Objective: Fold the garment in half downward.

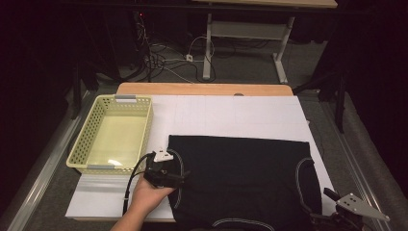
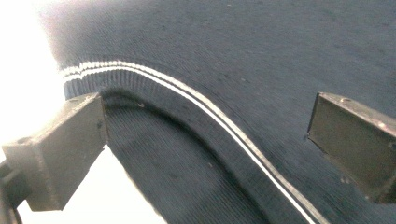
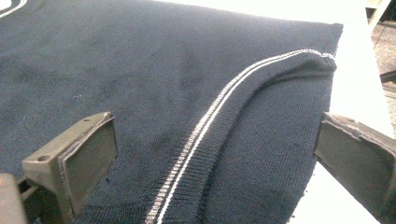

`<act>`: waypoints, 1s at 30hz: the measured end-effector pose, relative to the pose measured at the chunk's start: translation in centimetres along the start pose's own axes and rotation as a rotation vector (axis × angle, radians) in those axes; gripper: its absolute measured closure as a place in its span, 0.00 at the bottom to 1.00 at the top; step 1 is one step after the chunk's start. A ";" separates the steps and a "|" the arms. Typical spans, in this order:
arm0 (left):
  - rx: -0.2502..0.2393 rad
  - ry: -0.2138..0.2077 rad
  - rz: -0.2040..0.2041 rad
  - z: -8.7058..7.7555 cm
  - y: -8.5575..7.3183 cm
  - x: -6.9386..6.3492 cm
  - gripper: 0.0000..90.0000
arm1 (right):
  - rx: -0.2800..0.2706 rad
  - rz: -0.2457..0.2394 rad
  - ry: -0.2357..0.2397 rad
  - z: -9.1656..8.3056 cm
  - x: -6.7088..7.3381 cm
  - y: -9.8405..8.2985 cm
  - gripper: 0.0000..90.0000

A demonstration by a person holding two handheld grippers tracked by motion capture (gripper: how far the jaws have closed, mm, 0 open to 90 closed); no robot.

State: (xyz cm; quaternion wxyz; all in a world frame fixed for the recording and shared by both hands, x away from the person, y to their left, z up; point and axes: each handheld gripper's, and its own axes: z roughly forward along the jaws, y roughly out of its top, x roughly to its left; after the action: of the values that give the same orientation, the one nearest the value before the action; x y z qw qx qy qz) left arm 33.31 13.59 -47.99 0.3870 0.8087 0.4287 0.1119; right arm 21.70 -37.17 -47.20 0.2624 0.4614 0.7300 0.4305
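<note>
While both claws gape released, the dark sweater point(image 1: 240, 178) lies between them — its striped edges just ahead of each.

Room dark at both sides. Wooden table point(image 1: 202, 89) under a white cover sheet point(image 1: 231, 115). Grey carpet floor point(image 1: 250, 62) beyond the far edge. Second desk point(image 1: 269, 4) far back on white metal legs point(image 1: 208, 48). Tangle of cables point(image 1: 163, 60) on the floor, far left. Metal rail point(image 1: 38, 173) along the near left.
</note>
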 end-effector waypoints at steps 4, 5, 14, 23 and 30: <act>0.017 0.054 0.016 1.0 0.9 0.3 0.00 | 0.006 -0.008 0.006 0.1 0.2 -0.1 0.01; 0.028 0.069 0.019 1.4 1.2 0.5 0.00 | 0.009 -0.005 0.007 0.2 0.2 -0.1 0.01; 0.051 0.139 -0.050 3.0 3.1 2.0 0.00 | 0.015 -0.028 -0.019 0.9 -0.3 1.5 0.01; 0.104 0.145 -0.070 4.1 2.9 2.3 0.00 | 0.052 0.019 -0.083 3.9 -2.9 3.3 0.05; 0.071 0.151 -0.081 3.8 2.8 2.4 0.13 | 0.118 0.079 -0.135 7.5 -5.2 5.1 0.12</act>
State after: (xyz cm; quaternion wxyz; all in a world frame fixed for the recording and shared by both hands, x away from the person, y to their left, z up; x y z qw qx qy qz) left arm 38.41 12.51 -48.92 0.3287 0.7931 0.4929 0.1415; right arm 32.15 -37.93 -46.53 0.2662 0.5324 0.7160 0.3648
